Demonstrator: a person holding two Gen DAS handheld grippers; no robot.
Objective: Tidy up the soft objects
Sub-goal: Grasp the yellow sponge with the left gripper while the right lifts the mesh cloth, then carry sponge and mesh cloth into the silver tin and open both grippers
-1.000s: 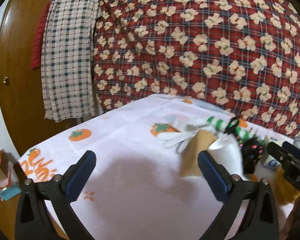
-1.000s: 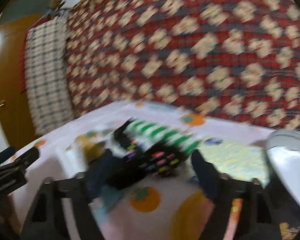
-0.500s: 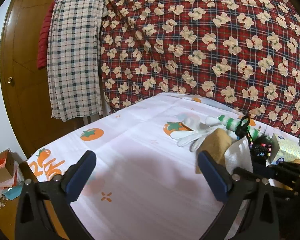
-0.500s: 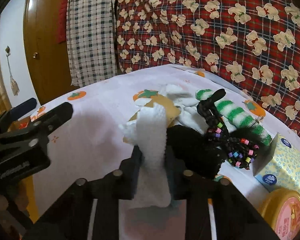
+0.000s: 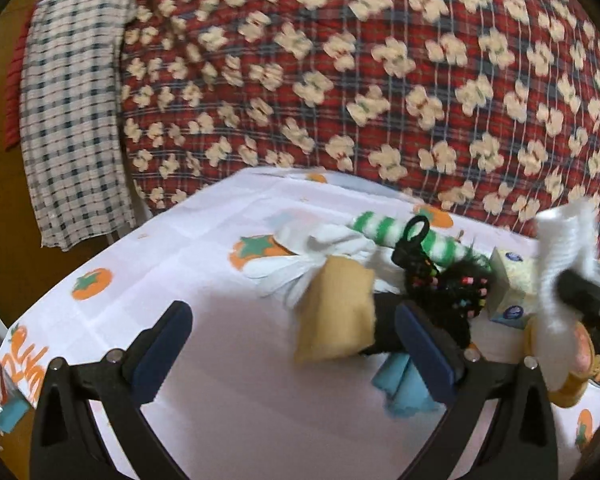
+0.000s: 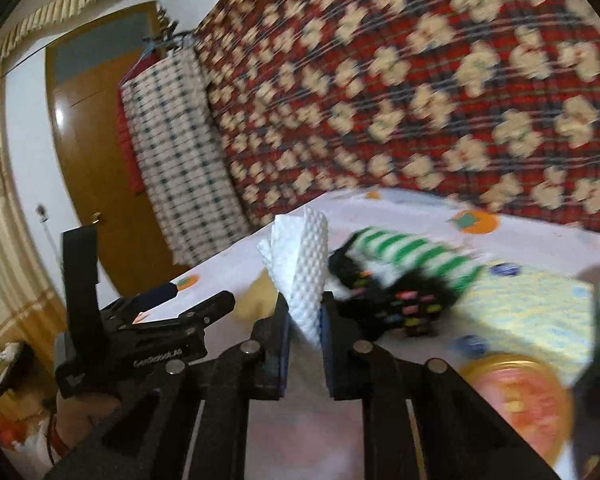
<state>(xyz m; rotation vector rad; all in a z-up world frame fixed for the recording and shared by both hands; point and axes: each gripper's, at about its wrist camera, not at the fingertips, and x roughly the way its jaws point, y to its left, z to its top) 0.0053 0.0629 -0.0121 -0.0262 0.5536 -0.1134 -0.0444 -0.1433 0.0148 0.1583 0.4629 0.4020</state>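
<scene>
While the right gripper (image 6: 303,312) is clamped on a white embossed paper towel (image 6: 300,268), lifted clear of the table, the left gripper (image 5: 294,334) hangs with its blue-padded jaws spread wide and nothing between them. Seen from the left wrist, the towel (image 5: 560,264) stands up at the right edge, above a round yellow tin (image 5: 576,364). Ahead of the left gripper on the tomato-print tablecloth (image 5: 172,256) lies the pile of soft things: a tan cloth (image 5: 336,312), white gloves (image 5: 300,260), a green-and-white striped sock (image 5: 384,228), a black beaded piece (image 5: 444,284), a blue cloth (image 5: 404,388). Just beside the black piece sits a yellow tissue box (image 6: 532,312)
</scene>
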